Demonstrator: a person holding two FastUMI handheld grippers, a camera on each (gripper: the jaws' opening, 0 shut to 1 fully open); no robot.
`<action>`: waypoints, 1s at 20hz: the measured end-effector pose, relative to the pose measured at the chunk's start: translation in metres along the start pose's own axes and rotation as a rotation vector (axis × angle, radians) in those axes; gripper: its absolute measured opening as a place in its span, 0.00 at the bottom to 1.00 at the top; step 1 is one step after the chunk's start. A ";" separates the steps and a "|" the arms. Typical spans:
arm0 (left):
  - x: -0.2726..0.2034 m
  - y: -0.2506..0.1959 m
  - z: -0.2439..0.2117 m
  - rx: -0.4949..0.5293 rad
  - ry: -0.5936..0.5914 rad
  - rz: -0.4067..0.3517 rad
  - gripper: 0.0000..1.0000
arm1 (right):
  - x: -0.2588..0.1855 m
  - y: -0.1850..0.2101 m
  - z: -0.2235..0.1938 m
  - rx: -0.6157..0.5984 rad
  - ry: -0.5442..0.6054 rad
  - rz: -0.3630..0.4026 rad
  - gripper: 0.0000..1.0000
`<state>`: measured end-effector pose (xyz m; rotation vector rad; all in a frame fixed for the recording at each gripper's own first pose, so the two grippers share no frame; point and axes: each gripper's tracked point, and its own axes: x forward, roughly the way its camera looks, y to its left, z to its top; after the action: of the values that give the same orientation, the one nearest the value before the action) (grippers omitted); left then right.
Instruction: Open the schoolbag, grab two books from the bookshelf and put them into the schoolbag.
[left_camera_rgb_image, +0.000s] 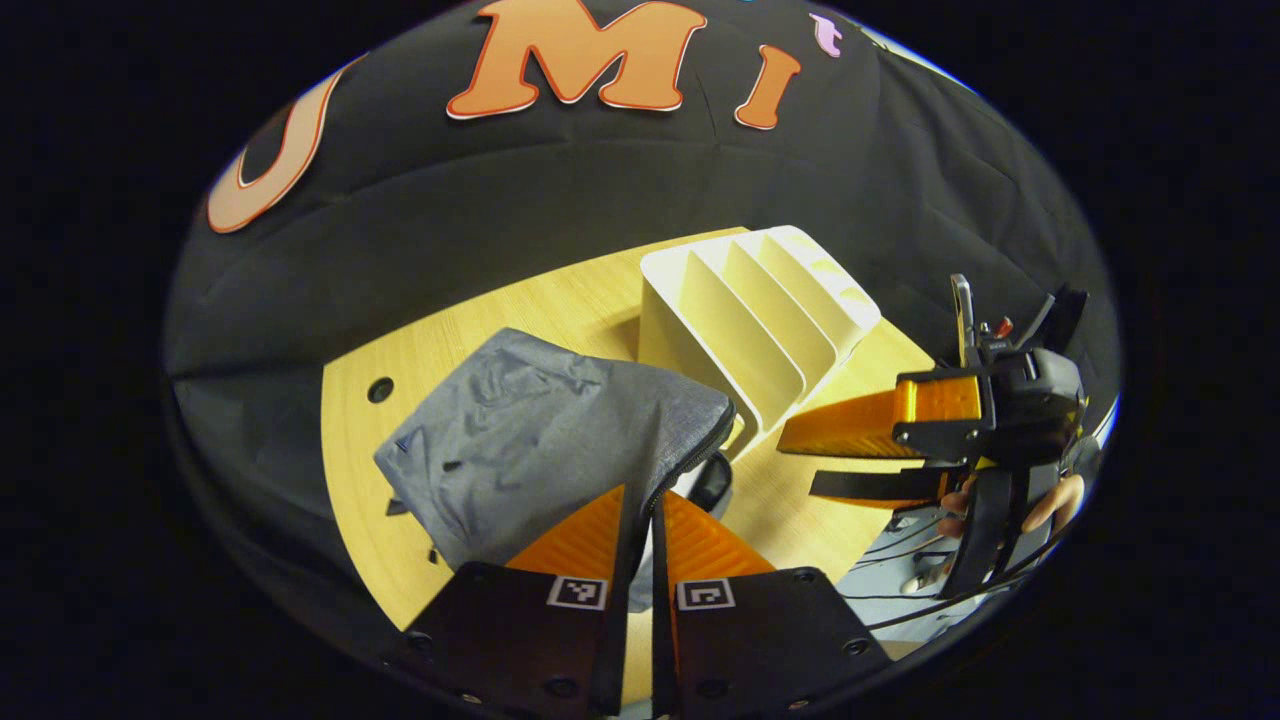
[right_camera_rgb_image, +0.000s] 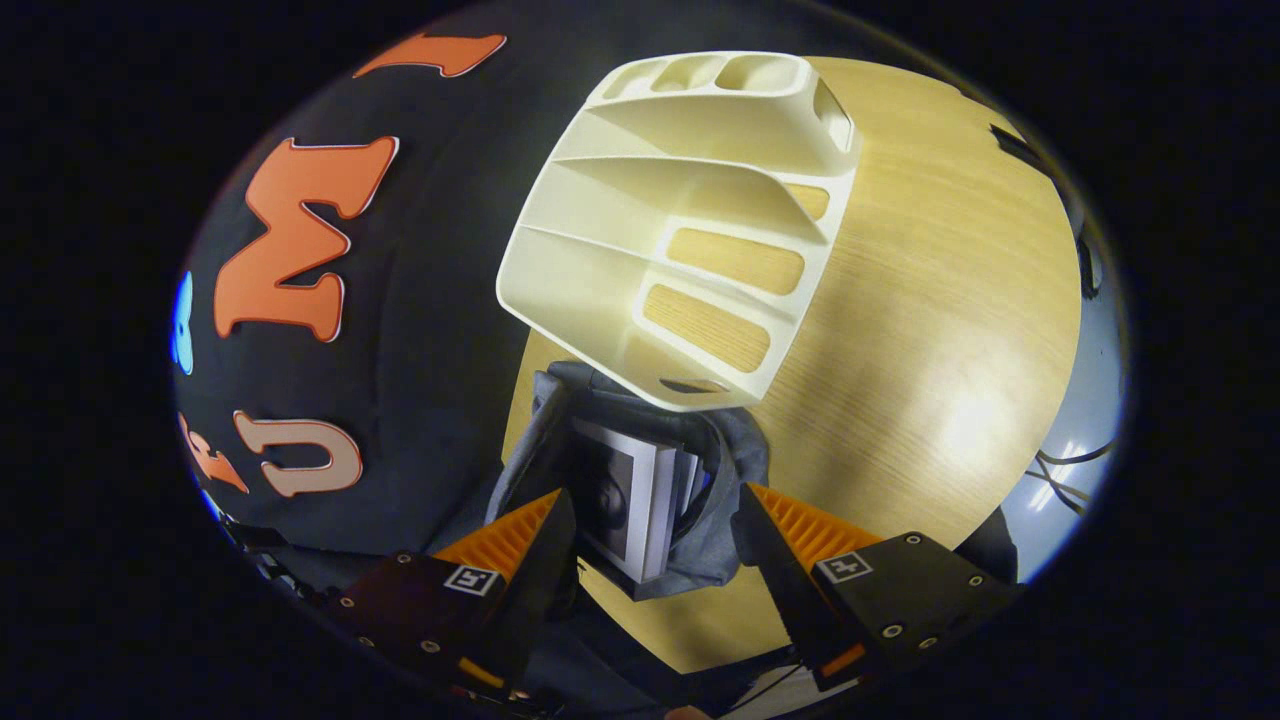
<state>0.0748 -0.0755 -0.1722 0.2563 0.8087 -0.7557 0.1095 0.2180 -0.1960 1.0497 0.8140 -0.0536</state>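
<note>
The grey schoolbag (left_camera_rgb_image: 540, 450) lies on the wooden table (left_camera_rgb_image: 560, 300), its zipped edge running down between my left gripper's (left_camera_rgb_image: 640, 492) orange fingers, which are shut on it. In the right gripper view the schoolbag (right_camera_rgb_image: 735, 450) gapes open, and books (right_camera_rgb_image: 625, 500) stand inside with their white page edges showing. My right gripper (right_camera_rgb_image: 655, 498) is open, one finger on each side of the bag's mouth and neither touching the books. A hand holds that right gripper (left_camera_rgb_image: 800, 462) to the right of the bag. The white bookshelf (left_camera_rgb_image: 760, 320) stands behind the bag, and its slots (right_camera_rgb_image: 680, 230) hold nothing.
A wide bare stretch of table (right_camera_rgb_image: 930, 330) lies right of the bookshelf. A round hole (left_camera_rgb_image: 380, 389) sits near the table's left corner. Cables (left_camera_rgb_image: 900, 570) hang beyond the table's near edge. Black cloth walls close off the back.
</note>
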 end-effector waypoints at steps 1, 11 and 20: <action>0.002 -0.007 -0.005 -0.013 -0.001 0.001 0.15 | -0.006 -0.003 0.007 -0.025 0.001 -0.006 0.99; -0.015 -0.044 0.008 -0.241 -0.217 0.192 0.99 | -0.065 0.008 0.070 -0.396 -0.063 0.014 0.98; -0.120 -0.033 0.104 -0.201 -0.636 0.425 0.98 | -0.147 0.114 0.121 -0.773 -0.475 0.176 0.98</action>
<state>0.0559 -0.0872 -0.0118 -0.0042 0.2059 -0.3140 0.1202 0.1345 0.0087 0.3409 0.2536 0.1486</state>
